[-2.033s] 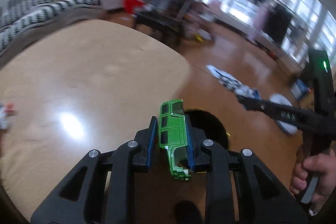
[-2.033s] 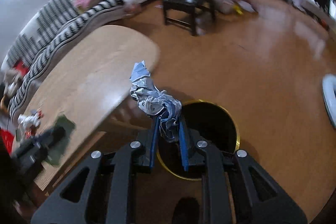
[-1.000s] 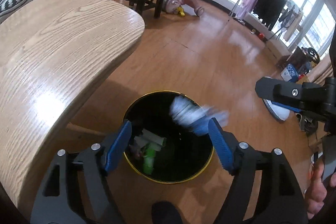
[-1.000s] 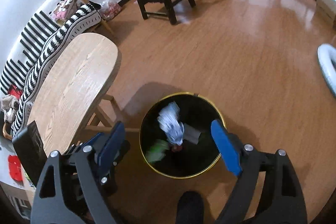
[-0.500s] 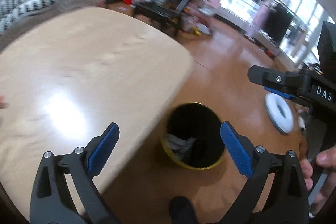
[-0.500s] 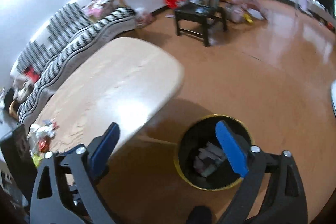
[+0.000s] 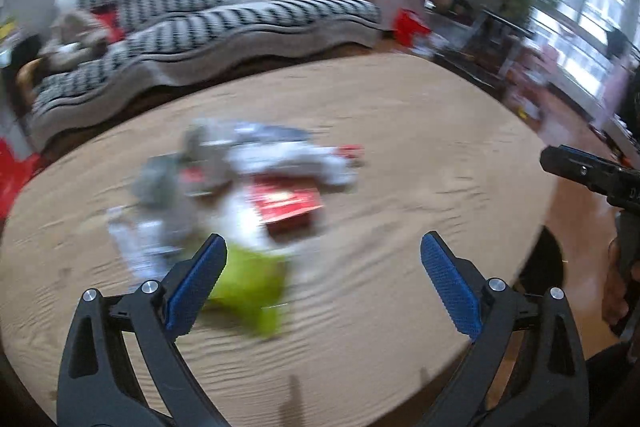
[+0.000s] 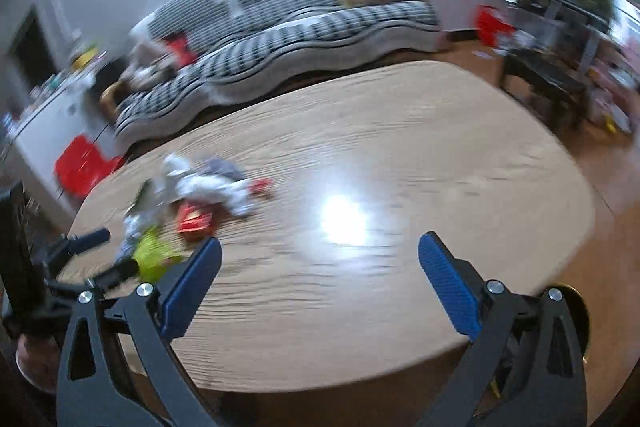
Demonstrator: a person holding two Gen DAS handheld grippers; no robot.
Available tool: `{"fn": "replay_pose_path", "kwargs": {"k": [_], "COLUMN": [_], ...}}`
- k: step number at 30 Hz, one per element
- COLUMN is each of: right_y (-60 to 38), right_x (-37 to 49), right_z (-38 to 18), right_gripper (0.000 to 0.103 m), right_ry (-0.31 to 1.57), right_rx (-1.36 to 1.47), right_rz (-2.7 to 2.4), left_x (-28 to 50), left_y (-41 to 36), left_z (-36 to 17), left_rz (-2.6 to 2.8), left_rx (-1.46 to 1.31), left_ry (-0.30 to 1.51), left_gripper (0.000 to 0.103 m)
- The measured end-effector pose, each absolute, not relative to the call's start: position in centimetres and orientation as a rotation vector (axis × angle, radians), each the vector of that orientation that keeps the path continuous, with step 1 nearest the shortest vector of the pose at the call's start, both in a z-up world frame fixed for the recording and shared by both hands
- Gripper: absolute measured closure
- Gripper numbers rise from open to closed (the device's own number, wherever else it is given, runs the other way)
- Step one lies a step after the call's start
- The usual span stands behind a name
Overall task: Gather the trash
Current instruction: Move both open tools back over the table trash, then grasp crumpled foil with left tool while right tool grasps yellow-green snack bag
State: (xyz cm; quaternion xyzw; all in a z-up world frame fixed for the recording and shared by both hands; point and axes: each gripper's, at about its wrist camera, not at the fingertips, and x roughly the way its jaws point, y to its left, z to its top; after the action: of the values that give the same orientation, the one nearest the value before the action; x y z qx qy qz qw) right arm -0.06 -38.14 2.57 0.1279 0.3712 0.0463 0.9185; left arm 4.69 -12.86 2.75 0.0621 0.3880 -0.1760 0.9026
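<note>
A blurred pile of trash lies on the oval wooden table (image 7: 400, 131): crumpled white and grey paper (image 7: 288, 159), a red packet (image 7: 286, 205) and a yellow-green wrapper (image 7: 250, 287). My left gripper (image 7: 322, 287) is open and empty, just in front of the pile. The pile also shows in the right wrist view, with the white paper (image 8: 212, 187), the red packet (image 8: 194, 221) and the green wrapper (image 8: 154, 255) at the table's (image 8: 400, 147) left. My right gripper (image 8: 320, 287) is open and empty over the table's near edge. The black bin (image 8: 576, 319) peeks out at lower right.
A striped sofa (image 7: 220, 19) runs behind the table. A dark chair (image 8: 548, 83) and clutter stand on the wood floor at the right. The bin's dark rim (image 7: 548, 267) shows past the table's right edge. Red boxes (image 8: 84, 165) sit at the left.
Both grippers let their trash fall into the bin, opened wide, then swung from the bin back to the table. The trash pile has come into view.
</note>
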Motion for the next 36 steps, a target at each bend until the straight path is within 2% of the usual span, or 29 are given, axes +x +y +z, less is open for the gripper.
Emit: {"fn": "replay_pose_path", "kwargs": {"k": [7, 14, 18, 30, 36], "right_y": [-26.9, -19.1, -17.1, -14.5, -13.3], "right_x": [2.3, 3.6, 4.4, 7.9, 8.4], "right_z": [1.2, -1.0, -2.5, -5.9, -7.1], "right_gripper": [0.008, 0.008, 0.008, 0.008, 0.015], "right_ry": [0.79, 0.801, 0.829, 0.899, 0.908], "right_rx": [0.104, -0.05, -0.094, -0.157, -0.211], "right_rz": [0.321, 0.46, 0.498, 0.563, 0.568], "left_x": [4.0, 4.9, 6.4, 8.1, 8.6], "left_y": [-1.8, 1.9, 2.4, 1.9, 1.1], "left_z": [1.0, -2.1, -3.9, -6.0, -7.0], "left_rz": [-0.25, -0.27, -0.284, -0.305, -0.3], "left_rx": [0.135, 0.138, 0.115, 0.141, 0.192], "left_ry": [0.8, 0.867, 0.929, 0.936, 0.937], "left_gripper": [0.007, 0.007, 0.007, 0.007, 0.007]}}
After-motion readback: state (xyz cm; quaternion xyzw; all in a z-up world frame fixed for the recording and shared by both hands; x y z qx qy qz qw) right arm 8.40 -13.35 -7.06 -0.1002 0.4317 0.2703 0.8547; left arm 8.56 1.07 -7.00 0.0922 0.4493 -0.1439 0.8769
